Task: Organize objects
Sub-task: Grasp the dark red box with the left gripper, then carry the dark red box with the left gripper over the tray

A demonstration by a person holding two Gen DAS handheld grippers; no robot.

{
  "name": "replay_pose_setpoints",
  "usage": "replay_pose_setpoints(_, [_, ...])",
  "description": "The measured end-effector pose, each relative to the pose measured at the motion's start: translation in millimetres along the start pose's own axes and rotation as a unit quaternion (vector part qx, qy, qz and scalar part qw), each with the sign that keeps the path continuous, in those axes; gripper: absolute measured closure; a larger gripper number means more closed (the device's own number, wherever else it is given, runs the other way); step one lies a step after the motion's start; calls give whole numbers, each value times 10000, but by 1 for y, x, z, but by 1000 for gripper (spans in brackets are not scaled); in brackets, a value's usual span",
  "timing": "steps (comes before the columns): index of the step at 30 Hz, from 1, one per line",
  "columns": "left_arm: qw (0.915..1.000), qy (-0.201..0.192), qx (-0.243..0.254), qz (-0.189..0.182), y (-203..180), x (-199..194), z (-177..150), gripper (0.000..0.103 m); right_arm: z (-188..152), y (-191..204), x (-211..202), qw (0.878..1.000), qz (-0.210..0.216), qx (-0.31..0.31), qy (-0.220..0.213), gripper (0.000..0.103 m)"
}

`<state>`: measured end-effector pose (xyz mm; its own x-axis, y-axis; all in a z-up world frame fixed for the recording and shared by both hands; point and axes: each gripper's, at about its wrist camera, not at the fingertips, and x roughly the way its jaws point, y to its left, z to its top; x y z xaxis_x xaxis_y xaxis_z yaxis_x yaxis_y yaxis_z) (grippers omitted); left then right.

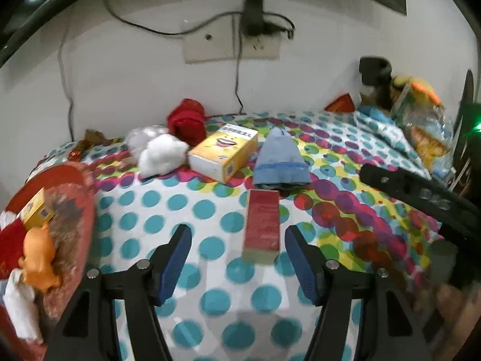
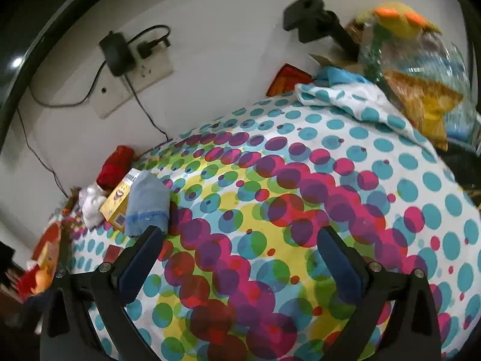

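Observation:
On the dotted bedsheet (image 1: 186, 273) lie a red box (image 1: 262, 224), a blue cloth cap (image 1: 280, 161), a yellow box (image 1: 224, 155), white cotton (image 1: 160, 150) and a red cloth roll (image 1: 187, 121). My left gripper (image 1: 237, 243) is open, its jaws either side of the red box's near end, not touching it. At the left a red tray (image 1: 76, 210) holds a small yellow box (image 1: 37, 210), an orange toy (image 1: 39, 260) and cloths. My right gripper (image 2: 240, 246) is open and empty over bare sheet; the blue cap (image 2: 147, 204) and yellow box (image 2: 118, 203) lie to its left.
A white wall with a socket plate (image 1: 231, 42), charger (image 1: 254, 12) and hanging cables stands behind the bed. A clear bag of snacks and toys (image 2: 415, 69), a folded sheet (image 2: 345, 99) and a black clamp (image 2: 315, 21) sit at the far right. The right gripper's arm (image 1: 421, 192) crosses the left wrist view.

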<state>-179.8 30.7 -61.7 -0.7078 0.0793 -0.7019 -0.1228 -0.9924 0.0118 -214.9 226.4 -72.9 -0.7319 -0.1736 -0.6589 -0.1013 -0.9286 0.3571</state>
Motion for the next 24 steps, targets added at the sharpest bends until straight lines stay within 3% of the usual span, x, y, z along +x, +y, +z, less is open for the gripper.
replay_pose_setpoints(3, [9997,253,18,54,-6,22,6,41,0,2,0,10000,14,-46,-10,1])
replay_pose_setpoints(5, [9990,442,-4,10,-7,34,6,73,0,3,0,10000,4,-91,-9,1])
replay_pose_setpoints(12, [9985,556,-9,-28,-5,41,12,74,-1,4,-2,9999,-39,-107,-35,1])
replay_pose_setpoints(24, [9991,-120,64,407,16,-13,36,74,-1,3,-3,10000,-30,-93,10,1])
